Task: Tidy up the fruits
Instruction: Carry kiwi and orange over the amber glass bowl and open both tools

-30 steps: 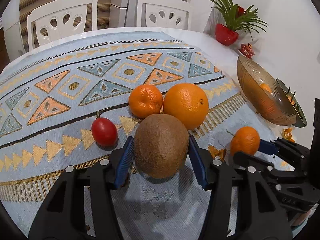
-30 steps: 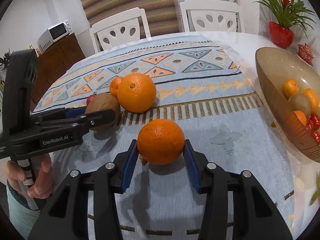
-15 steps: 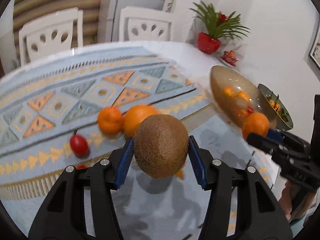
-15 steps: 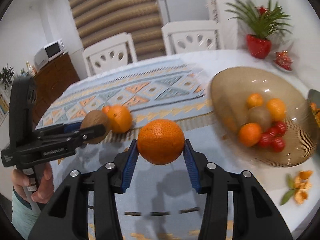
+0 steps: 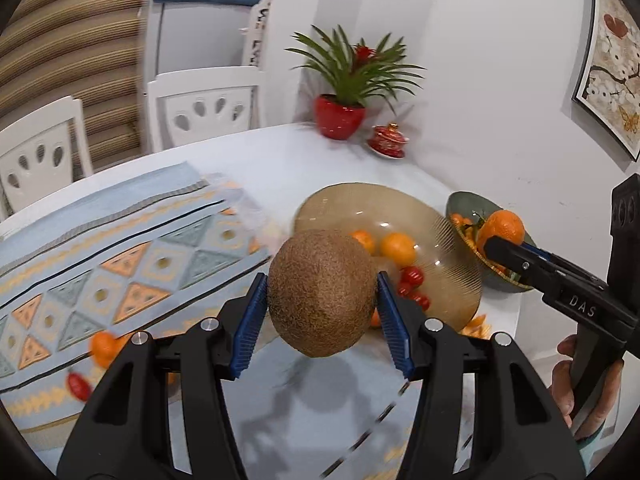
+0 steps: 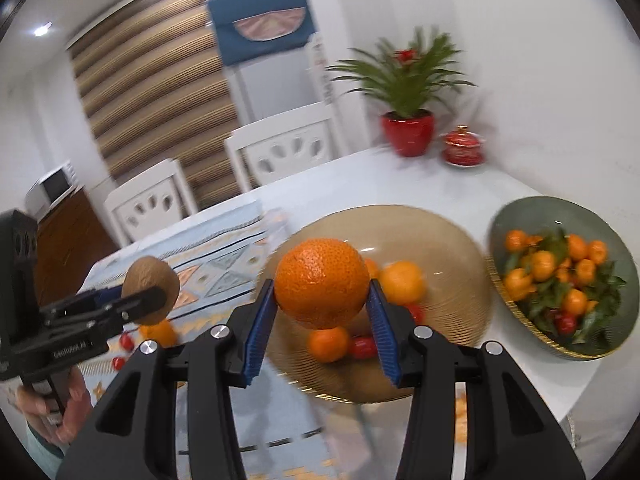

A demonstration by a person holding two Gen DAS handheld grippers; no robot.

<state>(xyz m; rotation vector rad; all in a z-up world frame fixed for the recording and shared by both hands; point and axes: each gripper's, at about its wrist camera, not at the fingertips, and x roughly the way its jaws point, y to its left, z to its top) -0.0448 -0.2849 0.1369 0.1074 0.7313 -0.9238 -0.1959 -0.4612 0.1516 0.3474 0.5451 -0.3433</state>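
A brown kiwi [image 5: 320, 296] is clamped in my left gripper [image 5: 322, 316], held in the air in front of the amber glass bowl [image 5: 456, 276]. My right gripper [image 6: 322, 312] is shut on an orange [image 6: 322, 282], raised over the near side of the same amber bowl [image 6: 452, 248]. That bowl holds oranges and small red tomatoes. In the left wrist view the right gripper [image 5: 496, 246] shows at the right with its orange [image 5: 502, 228]. In the right wrist view the left gripper [image 6: 144, 300] shows at the left with the kiwi [image 6: 150, 280].
A green bowl [image 6: 516, 220] of mandarins and leaves stands right of the amber bowl. An orange [image 5: 103, 346] and a red tomato [image 5: 78, 385] lie on the patterned runner [image 5: 120, 256]. A red-potted plant [image 5: 340, 120], a red lidded dish [image 5: 387, 142] and white chairs stand behind. A hand [image 5: 580, 392] grips the right handle.
Both grippers lifted their fruit off the runner and swung right toward the amber bowl. The loose orange and tomato have slid to the left edge of the left view.
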